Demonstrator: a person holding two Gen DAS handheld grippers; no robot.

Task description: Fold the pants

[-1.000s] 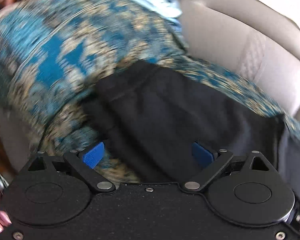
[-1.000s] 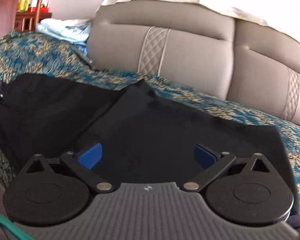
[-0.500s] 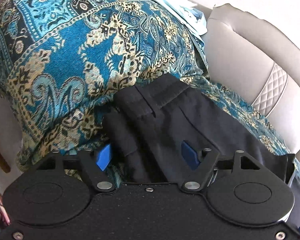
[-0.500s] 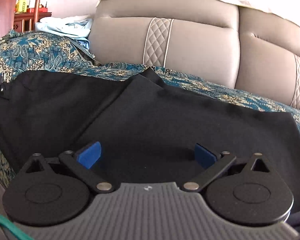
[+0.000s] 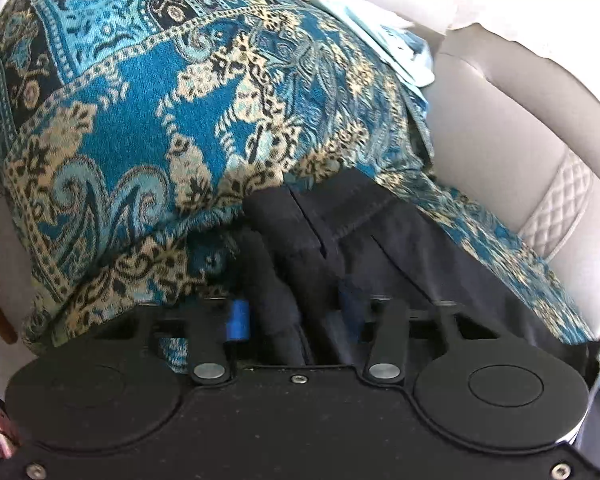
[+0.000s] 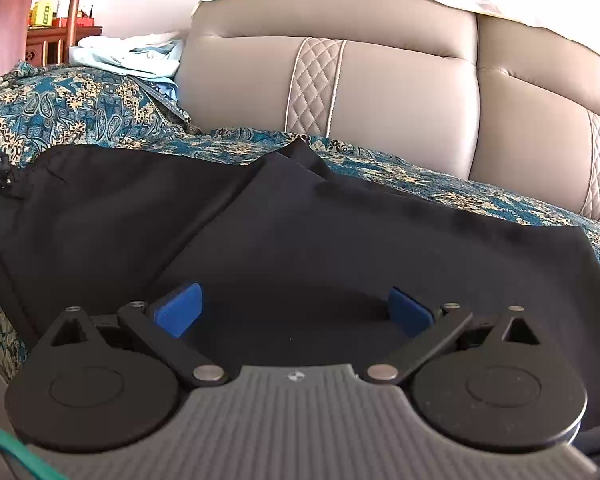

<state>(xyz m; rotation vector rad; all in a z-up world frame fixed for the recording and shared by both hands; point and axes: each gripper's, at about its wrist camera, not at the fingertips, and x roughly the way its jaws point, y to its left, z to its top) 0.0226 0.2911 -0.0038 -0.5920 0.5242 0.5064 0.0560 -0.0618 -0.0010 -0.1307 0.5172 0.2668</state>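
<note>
Closest to me on the left wrist view, my left gripper (image 5: 294, 316) has its blue pads (image 5: 239, 318) drawn in around a bunched ridge of the black pants (image 5: 364, 240), pinching the fabric near the waistband end. The cloth rises between the pads in thick folds, and a belt loop and the waistband seam show just beyond them.

On the right wrist view, my right gripper (image 6: 294, 310) sits with its blue fingers (image 6: 180, 308) spread wide, low over the flat dark cloth; I cannot tell whether the fingertips touch it, and nothing is caught between them.

The pants (image 6: 300, 232) lie across the seat of the sofa on a teal and gold patterned throw (image 5: 148, 92), with one layer folded diagonally over another. Past the pants, the throw mounds up over the armrest side. Farther back stands the beige leather sofa back (image 6: 400, 92) with quilted diamond strips, and a light blue garment (image 6: 136, 56) rests on top of the throw near the back cushion.
</note>
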